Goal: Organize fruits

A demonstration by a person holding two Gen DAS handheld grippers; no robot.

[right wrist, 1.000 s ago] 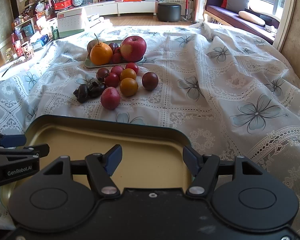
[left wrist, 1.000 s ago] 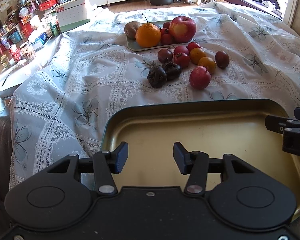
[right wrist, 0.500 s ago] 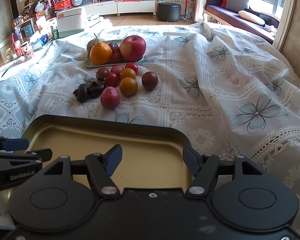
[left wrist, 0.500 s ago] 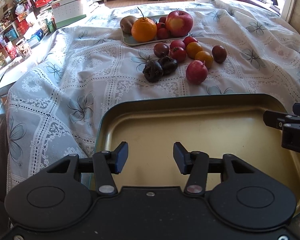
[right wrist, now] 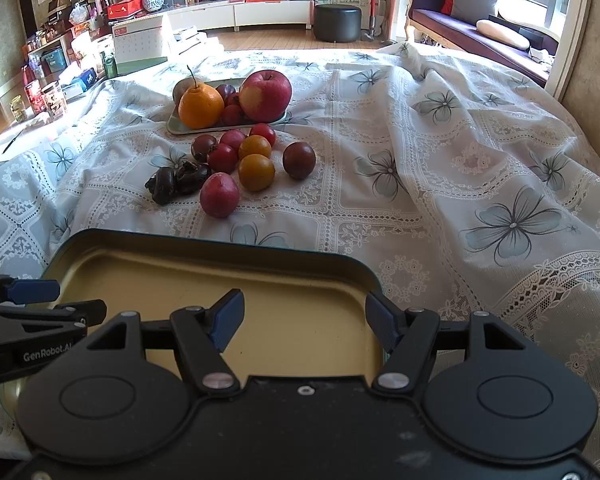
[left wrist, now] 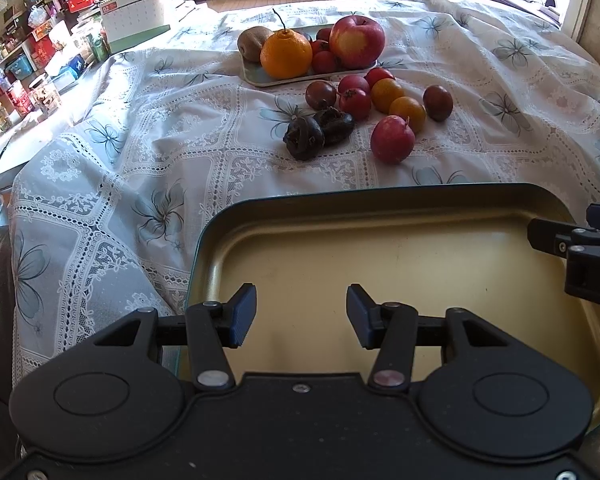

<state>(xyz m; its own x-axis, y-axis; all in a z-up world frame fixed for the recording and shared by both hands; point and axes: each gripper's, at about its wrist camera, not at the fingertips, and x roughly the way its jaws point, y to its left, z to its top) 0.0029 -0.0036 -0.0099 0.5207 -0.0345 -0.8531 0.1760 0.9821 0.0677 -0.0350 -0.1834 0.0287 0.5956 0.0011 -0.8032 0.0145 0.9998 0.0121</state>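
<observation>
The left gripper (left wrist: 301, 312), at the bottom centre of its own view, has its jaws spread wide with nothing between them, and hangs over the bare gold floor of the large tray (left wrist: 380, 248). The right gripper (right wrist: 305, 322), low in its view, is likewise spread wide and holds nothing; its right finger sits over the tray's right rim. Each tool shows at the side edge of the other's view. Beyond the tray's far rim, in the upper middle of both views, loose fruit lies on the lace tablecloth (left wrist: 140, 128): a red fruit (left wrist: 392, 139) nearest, two dark wrinkled fruits (left wrist: 318, 130) to its left, and two orange ones (left wrist: 407, 109) among small red and dark ones. Farther up, a small plate (left wrist: 260, 76) carries an orange (left wrist: 286, 55), an apple (left wrist: 357, 41) and a kiwi (left wrist: 252, 42).
</observation>
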